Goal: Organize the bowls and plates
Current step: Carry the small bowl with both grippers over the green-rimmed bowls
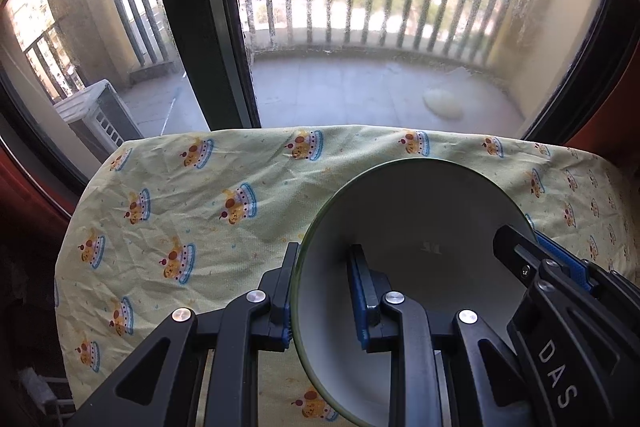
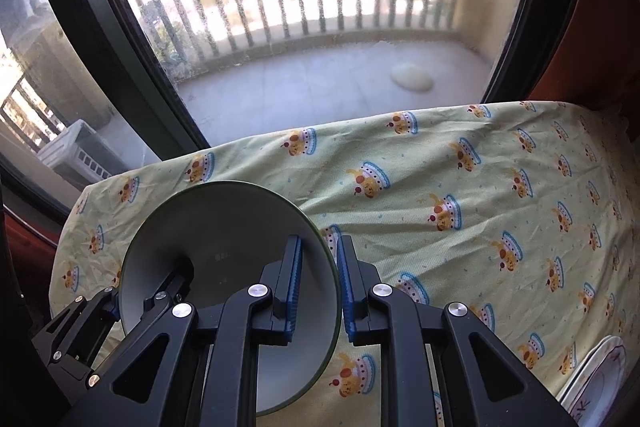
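Both fingers pairs clamp opposite bowl rims.

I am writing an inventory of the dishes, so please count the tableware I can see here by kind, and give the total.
Bowls: 1, the grey bowl with a green rim, gripped on opposite rims by the left tongs and the right tongs.
Plates: 1, the white patterned plate at the edge of the tablecloth; whether more lie under it cannot be told.
Total: 2

I've got my left gripper and right gripper both angled steeply down, jaws nearly together, each clamped on opposite rims.
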Demonstrator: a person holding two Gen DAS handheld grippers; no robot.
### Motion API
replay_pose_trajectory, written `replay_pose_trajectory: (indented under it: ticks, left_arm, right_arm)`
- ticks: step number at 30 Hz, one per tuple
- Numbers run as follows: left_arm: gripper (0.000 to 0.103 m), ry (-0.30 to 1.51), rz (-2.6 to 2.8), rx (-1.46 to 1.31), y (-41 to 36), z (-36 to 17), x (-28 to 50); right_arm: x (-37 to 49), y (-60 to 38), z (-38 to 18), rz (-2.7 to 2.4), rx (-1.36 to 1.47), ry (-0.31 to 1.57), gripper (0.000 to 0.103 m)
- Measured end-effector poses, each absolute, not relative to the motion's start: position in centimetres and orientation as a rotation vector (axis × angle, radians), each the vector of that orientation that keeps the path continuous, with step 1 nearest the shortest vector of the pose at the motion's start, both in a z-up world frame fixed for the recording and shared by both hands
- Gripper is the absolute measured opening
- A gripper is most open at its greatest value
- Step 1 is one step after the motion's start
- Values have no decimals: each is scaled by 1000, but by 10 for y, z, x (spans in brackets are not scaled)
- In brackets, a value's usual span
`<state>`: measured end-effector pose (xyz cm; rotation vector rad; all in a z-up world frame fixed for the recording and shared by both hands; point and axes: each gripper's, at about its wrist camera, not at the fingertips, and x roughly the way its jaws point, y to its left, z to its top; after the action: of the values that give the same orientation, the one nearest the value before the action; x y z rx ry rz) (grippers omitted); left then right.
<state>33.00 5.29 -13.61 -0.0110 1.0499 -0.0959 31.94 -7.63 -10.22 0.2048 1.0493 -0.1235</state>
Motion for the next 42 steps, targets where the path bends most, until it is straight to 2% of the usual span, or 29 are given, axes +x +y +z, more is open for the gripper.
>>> replay_pose_trajectory:
  ticks: [24, 42]
  left_arm:
    - [21, 948, -58, -5, 25, -57, 234]
    - [22, 920, -26, -30, -16, -50, 141]
  right_arm:
    - [223, -116, -23, -77, 229, 941, 21]
    - [124, -164, -10, -31, 203, 907, 21]
